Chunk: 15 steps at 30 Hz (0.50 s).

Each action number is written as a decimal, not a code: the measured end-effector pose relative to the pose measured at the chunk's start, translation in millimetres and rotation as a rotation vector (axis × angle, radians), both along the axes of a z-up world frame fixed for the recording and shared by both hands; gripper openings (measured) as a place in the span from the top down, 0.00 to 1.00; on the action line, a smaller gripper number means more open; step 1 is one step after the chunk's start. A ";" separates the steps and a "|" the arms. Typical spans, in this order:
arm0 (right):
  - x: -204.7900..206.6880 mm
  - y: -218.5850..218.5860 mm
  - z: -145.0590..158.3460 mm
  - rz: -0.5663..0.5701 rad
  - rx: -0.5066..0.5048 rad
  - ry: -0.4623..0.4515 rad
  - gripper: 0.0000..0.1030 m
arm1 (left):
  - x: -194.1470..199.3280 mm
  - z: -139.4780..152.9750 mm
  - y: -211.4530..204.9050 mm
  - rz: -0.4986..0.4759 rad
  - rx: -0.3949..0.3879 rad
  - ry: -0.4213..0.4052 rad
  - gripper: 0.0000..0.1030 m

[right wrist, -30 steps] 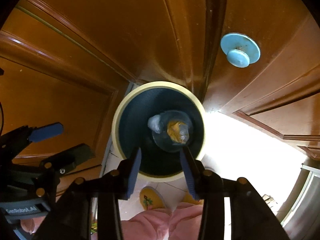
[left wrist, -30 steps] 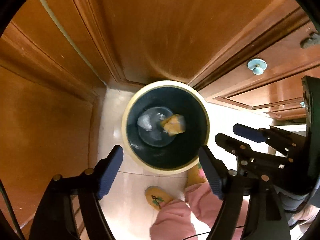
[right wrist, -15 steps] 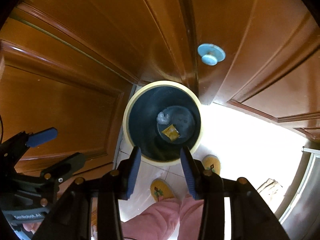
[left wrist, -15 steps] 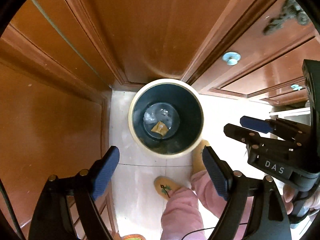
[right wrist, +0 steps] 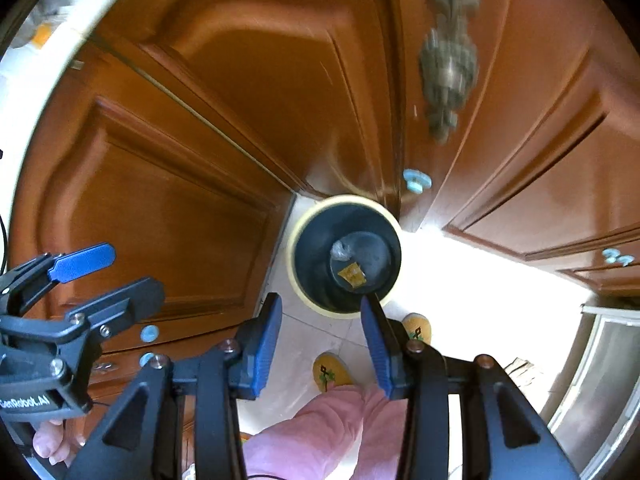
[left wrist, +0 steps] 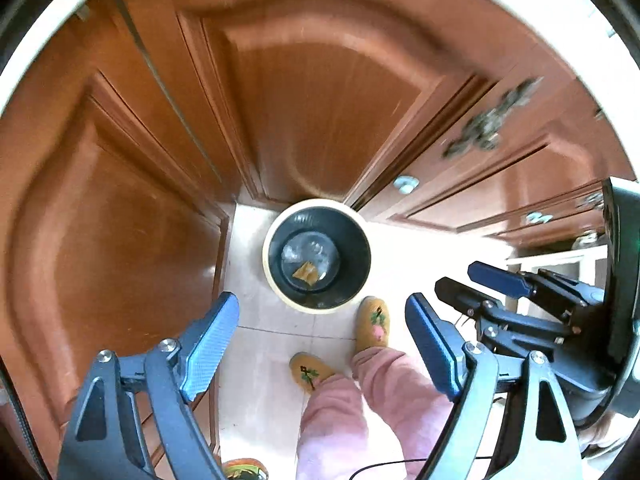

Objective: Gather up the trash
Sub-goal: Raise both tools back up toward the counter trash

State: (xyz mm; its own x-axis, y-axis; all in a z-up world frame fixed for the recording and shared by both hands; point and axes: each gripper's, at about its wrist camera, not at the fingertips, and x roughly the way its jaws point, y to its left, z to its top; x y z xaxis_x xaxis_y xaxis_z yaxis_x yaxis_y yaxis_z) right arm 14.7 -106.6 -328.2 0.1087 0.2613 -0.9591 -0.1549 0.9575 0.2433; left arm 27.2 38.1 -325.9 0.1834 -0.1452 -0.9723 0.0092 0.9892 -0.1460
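Left gripper: jaws standing wide apart, nothing between them, hanging high over the floor. Bin: sitting in the cupboard corner, holding a yellow wrapper and a clear scrap. Right gripper: jaws partly apart, carrying nothing. Judging the drop done; keeping both clear of the rim while seeking further trash suits best.

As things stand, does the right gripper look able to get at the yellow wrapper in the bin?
Probably yes. The bin stands uncovered, the yellow wrapper lies exposed on its bottom, and the right gripper is empty, jaws apart, pointing down. But it is high above; a deep reach is needed.
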 end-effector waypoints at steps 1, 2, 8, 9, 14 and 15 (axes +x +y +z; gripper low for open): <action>-2.1 1.2 13.9 0.004 0.003 -0.014 0.60 | -1.4 13.2 0.4 0.001 0.000 -0.013 0.19; -3.3 1.6 26.5 0.007 0.009 -0.028 0.60 | -1.9 23.5 0.7 -0.001 0.000 -0.024 0.19; -12.0 1.8 89.2 0.008 0.035 -0.103 0.60 | -12.5 92.8 -0.7 -0.019 0.023 -0.110 0.19; -13.3 1.6 97.3 0.010 0.036 -0.115 0.60 | -13.1 99.5 -0.3 -0.020 0.026 -0.118 0.19; -19.1 -1.1 138.0 -0.002 0.046 -0.152 0.60 | -18.2 133.0 3.1 -0.023 0.020 -0.150 0.19; -19.9 -1.8 144.3 -0.004 0.048 -0.157 0.59 | -19.6 139.8 4.1 -0.027 0.021 -0.158 0.19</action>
State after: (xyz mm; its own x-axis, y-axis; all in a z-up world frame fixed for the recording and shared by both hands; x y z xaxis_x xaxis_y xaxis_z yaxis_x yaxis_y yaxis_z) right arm -5.2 -108.4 -183.9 0.2570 0.3061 -0.9167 -0.1908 0.9459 0.2624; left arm 7.6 42.1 -186.1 0.3306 -0.1319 -0.9345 0.0574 0.9912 -0.1196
